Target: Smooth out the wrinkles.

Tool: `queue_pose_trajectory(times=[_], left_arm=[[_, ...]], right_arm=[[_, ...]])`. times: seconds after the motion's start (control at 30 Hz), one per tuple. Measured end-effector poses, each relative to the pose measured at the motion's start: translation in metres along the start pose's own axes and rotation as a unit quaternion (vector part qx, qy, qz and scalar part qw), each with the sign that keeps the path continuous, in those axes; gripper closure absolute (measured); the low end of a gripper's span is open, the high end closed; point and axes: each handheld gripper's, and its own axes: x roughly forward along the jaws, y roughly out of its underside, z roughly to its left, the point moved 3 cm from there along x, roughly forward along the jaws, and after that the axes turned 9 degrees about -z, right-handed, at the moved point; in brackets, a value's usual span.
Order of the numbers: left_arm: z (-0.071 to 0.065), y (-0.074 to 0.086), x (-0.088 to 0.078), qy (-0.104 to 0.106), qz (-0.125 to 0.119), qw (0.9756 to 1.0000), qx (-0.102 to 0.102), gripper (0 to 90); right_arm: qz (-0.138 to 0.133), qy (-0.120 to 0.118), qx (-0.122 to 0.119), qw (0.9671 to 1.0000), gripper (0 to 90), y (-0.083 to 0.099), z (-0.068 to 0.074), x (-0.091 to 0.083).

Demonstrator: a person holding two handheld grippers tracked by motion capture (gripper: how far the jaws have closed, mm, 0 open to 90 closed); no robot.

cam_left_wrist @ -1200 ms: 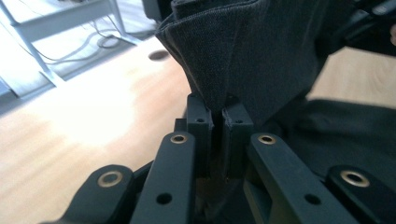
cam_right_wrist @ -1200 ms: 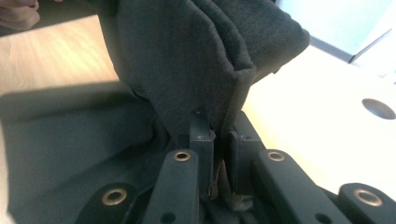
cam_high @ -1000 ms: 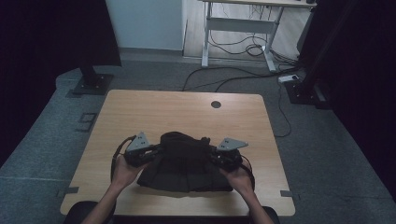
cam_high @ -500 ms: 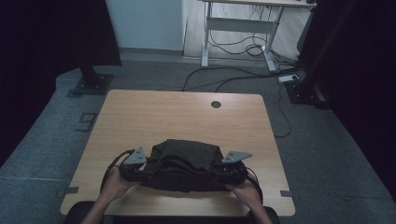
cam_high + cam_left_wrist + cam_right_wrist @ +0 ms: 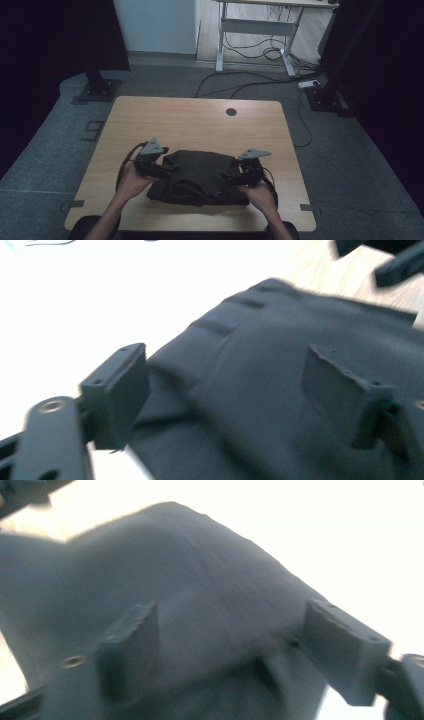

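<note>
One wooden worktop (image 5: 200,120) carries one folded dark garment (image 5: 200,177). Two hand-held grippers flank it, the left gripper (image 5: 159,170) and the right gripper (image 5: 234,176), each topped by one grey triangular plate and each held by one hand: a left hand (image 5: 131,181) and a right hand (image 5: 260,192). One round hole (image 5: 231,112) marks the worktop's far edge.

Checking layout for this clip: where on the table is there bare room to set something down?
Free: the far half of the table, from the dark folded cloth to the round hole. Crowded: the near middle, with left gripper and right gripper flanking the cloth.
</note>
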Motion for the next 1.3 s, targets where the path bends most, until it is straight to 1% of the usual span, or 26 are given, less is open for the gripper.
queue_pose_trajectory(times=[0.07, 0.13, 0.2, 0.3, 0.33, 0.37, 0.4, 0.47, 0.5, 0.53, 0.57, 0.6, 0.7, 0.83, 0.9, 1.0, 1.13, 1.3], left_arm=[[-0.010, 0.001, 0.012, 0.005, 0.016, 0.9999, 0.002, 14.3], [-0.016, 0.012, 0.020, 0.003, 0.043, 0.9990, 0.009, 14.2], [-0.018, 0.029, 0.023, -0.006, 0.066, 0.9978, 0.006, 14.3], [-0.017, 0.055, 0.021, -0.020, 0.090, 0.9957, -0.005, 14.7], [-0.017, 0.062, 0.021, -0.023, 0.097, 0.9949, -0.008, 14.7], [-0.017, 0.062, 0.021, -0.023, 0.097, 0.9949, -0.008, 14.8], [-0.019, 0.076, 0.020, -0.029, 0.104, 0.9940, -0.013, 14.8], [-0.020, 0.083, 0.018, -0.036, 0.099, 0.9943, -0.017, 14.8], [-0.020, 0.083, 0.017, -0.040, 0.099, 0.9942, -0.015, 15.3], [-0.020, 0.083, 0.017, -0.040, 0.099, 0.9942, -0.015, 15.9], [-0.022, 0.084, 0.014, -0.049, 0.101, 0.9936, -0.005, 16.4], [-0.022, 0.085, 0.013, -0.051, 0.101, 0.9936, -0.004, 17.0], [-0.022, 0.089, 0.011, -0.052, 0.093, 0.9942, -0.011, 18.0], [-0.018, 0.088, 0.015, -0.050, 0.097, 0.9939, -0.013, 17.9], [-0.013, 0.086, 0.019, -0.050, 0.097, 0.9939, -0.016, 17.6], [-0.004, 0.083, 0.025, -0.053, 0.094, 0.9939, -0.022, 17.5], [0.010, 0.078, 0.036, -0.057, 0.091, 0.9938, -0.029, 17.2], [0.027, 0.072, 0.048, -0.067, 0.089, 0.9931, -0.037, 17.1]], right_arm=[[0.008, -0.004, 0.003, 1.0000, 16.6, -0.002, 0.010, 0.014], [0.025, 0.002, -0.006, 0.9997, 15.3, 0.002, 0.018, 0.025], [0.049, 0.022, -0.032, 0.9980, 15.1, 0.011, 0.022, 0.031], [0.080, 0.054, -0.060, 0.9935, 14.8, 0.029, 0.020, 0.033], [0.088, 0.060, -0.064, 0.9923, 15.0, 0.034, 0.019, 0.032], [0.089, 0.063, -0.061, 0.9922, 15.2, 0.039, 0.017, 0.031], [0.092, 0.064, -0.056, 0.9921, 15.5, 0.044, 0.016, 0.030], [0.093, 0.064, -0.051, 0.9923, 16.4, 0.050, 0.015, 0.028], [0.092, 0.064, -0.047, 0.9926, 16.9, 0.053, 0.015, 0.026], [0.091, 0.063, -0.043, 0.9929, 17.3, 0.054, 0.015, 0.025], [0.090, 0.064, -0.041, 0.9930, 17.4, 0.056, 0.015, 0.023], [0.090, 0.065, -0.039, 0.9931, 18.0, 0.057, 0.015, 0.021], [0.089, 0.064, -0.032, 0.9935, 19.8, 0.061, 0.015, 0.020], [0.094, 0.062, -0.032, 0.9931, 19.8, 0.062, 0.015, 0.026], [0.093, 0.064, -0.032, 0.9930, 19.6, 0.061, 0.013, 0.030], [0.086, 0.069, -0.030, 0.9934, 19.4, 0.058, 0.006, 0.035], [0.080, 0.071, -0.019, 0.9941, 18.6, 0.052, -0.007, 0.044], [0.078, 0.084, -0.013, 0.9934, 17.9, 0.042, -0.024, 0.058]])
